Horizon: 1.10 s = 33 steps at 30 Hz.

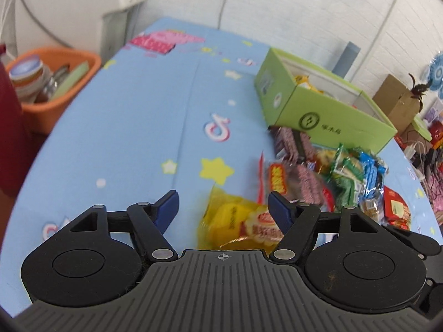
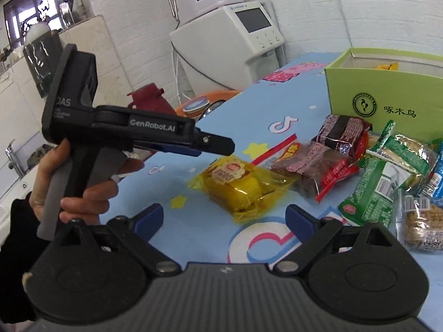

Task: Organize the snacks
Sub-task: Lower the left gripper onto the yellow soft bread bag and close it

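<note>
A green box [image 2: 384, 94] stands open on a blue, star-printed surface [image 1: 133, 127], and the loose snacks lie heaped just in front of it. Nearest the box's front wall is a dark brown packet [image 2: 343, 132], touching a reddish-brown packet [image 2: 313, 171] on the side away from the box; farther out from the box again lies a yellow packet [image 2: 241, 185], flat on the cloth and touching the reddish-brown one. Green packets [image 2: 379, 188] and a blue-wrapped one [image 1: 371, 171] crowd the pile below the box's right end, and one yellow wrapper [image 2: 386, 67] shows inside the box. The left claw [image 1: 223, 207] hangs over the yellow packet with its blue pads spread and nothing between them; no pad presses on the wrapper. The right claw [image 2: 224, 218] is spread wide on the near side of the same packet, also empty. In the right wrist view a hand [image 2: 83, 191] grips the left tool's handle, well to the left of the box. An orange tub [image 1: 55, 91] of dishes sits beyond the surface's edge, far from the box.
</note>
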Available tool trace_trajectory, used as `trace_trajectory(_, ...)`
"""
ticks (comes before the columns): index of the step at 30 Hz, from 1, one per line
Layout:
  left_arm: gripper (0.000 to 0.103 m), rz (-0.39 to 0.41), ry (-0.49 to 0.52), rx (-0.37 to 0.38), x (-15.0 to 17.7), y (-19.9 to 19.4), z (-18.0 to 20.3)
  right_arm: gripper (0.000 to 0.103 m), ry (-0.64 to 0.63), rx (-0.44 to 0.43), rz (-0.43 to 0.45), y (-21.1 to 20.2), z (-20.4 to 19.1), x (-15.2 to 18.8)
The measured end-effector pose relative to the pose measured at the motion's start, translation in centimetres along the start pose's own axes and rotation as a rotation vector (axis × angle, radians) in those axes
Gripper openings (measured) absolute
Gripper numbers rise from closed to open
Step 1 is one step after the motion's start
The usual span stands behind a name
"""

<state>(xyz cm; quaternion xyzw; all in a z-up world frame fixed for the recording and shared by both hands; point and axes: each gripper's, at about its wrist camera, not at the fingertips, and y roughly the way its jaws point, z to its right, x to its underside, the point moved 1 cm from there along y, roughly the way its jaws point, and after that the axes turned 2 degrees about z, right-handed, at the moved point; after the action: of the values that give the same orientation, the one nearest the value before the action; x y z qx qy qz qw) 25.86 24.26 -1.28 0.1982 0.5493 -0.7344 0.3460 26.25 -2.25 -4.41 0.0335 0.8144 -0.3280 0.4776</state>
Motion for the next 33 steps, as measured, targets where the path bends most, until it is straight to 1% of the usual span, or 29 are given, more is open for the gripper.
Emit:
trace_trajectory(4, 0.060, -0.013, -0.062, 0.055, 0.8, 0.3, -1.6, 0.093, -0.002, 0.049, -0.027, 2.3, 0.1, -0.6)
trace_trajectory(7, 0.059, -0.021, -0.099, 0.103, 0.9, 0.7, -2.0, 0.093, 0.007, 0.062, -0.016, 3.5, 0.3, -1.3)
trace_trajectory(10, 0.052, -0.034, -0.105, 0.159, 0.7, 1.2, -1.6, 0.094, 0.040, 0.039, -0.031, 4.2, 0.6, -1.6)
trace_trajectory(13, 0.053, -0.047, -0.077, 0.184, 0.8, 1.7, -0.7, 0.094, 0.049, 0.020, -0.036, 3.8, 0.2, -1.2)
trace_trajectory(18, 0.054, -0.079, -0.043, 0.233, 1.8, 1.9, 1.8, 0.094, 0.052, 0.072, -0.035, 1.7, 0.5, 0.1)
trace_trajectory(21, 0.055, -0.098, -0.023, 0.270, 2.9, 2.1, 4.3, 0.094, 0.065, 0.114, -0.023, -0.7, 1.4, 1.1)
trace_trajectory(27, 0.055, -0.149, 0.018, 0.362, 4.7, 3.4, 10.5, 0.094, 0.052, 0.274, -0.001, -5.6, 3.5, 2.9)
trace_trajectory(29, 0.055, -0.159, 0.043, 0.370, 5.2, 3.7, 12.5, 0.094, 0.064, 0.310, 0.005, -7.2, 4.5, 3.6)
trace_trajectory(31, 0.055, -0.165, 0.073, 0.366, 5.5, 3.9, 14.1, 0.094, 0.098, 0.318, 0.015, -8.6, 5.6, 4.4)
trace_trajectory(32, 0.056, -0.162, 0.086, 0.357, 5.5, 3.8, 14.7, 0.093, 0.122, 0.316, 0.023, -9.2, 6.1, 4.8)
trace_trajectory(33, 0.059, -0.156, 0.098, 0.345, 5.6, 3.7, 15.1, 0.093, 0.141, 0.313, 0.031, -9.8, 6.6, 5.0)
